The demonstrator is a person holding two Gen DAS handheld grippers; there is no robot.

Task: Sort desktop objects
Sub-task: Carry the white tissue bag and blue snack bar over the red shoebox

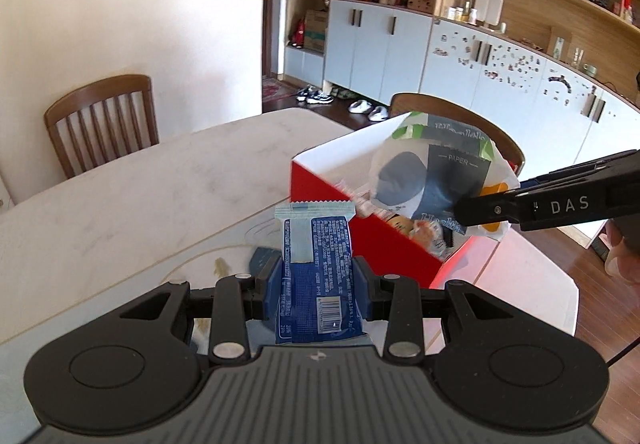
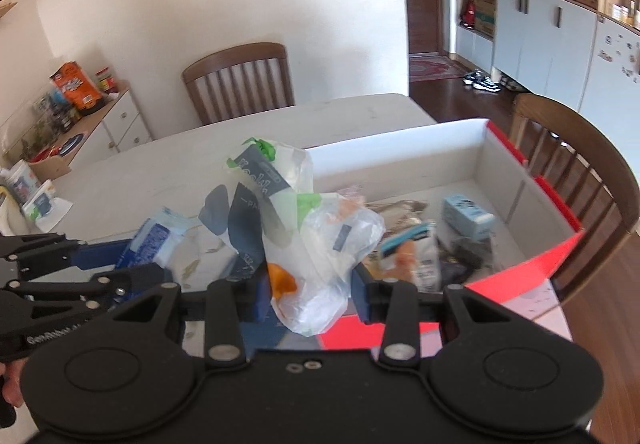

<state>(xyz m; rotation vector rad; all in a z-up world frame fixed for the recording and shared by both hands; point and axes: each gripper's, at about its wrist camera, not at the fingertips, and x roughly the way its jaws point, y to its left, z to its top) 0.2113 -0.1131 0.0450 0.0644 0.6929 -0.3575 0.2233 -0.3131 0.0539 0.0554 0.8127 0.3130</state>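
Jaws on both are clamped: right gripper (image 2: 308,294) holds a crinkly plastic bag (image 2: 320,244) just over the red box (image 2: 532,264) on the desk (image 1: 120,188), left gripper (image 1: 314,280) pinches a blue packet (image 1: 316,272) beside that box

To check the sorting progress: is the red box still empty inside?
No. In the right wrist view, the red box already holds several items, among them a light blue carton and some small packets.

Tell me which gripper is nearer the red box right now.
Right. The right gripper, shut on a crumpled plastic bag, hangs at the red box's near edge. The left gripper, shut on a blue packet, sits beside the box, further left.
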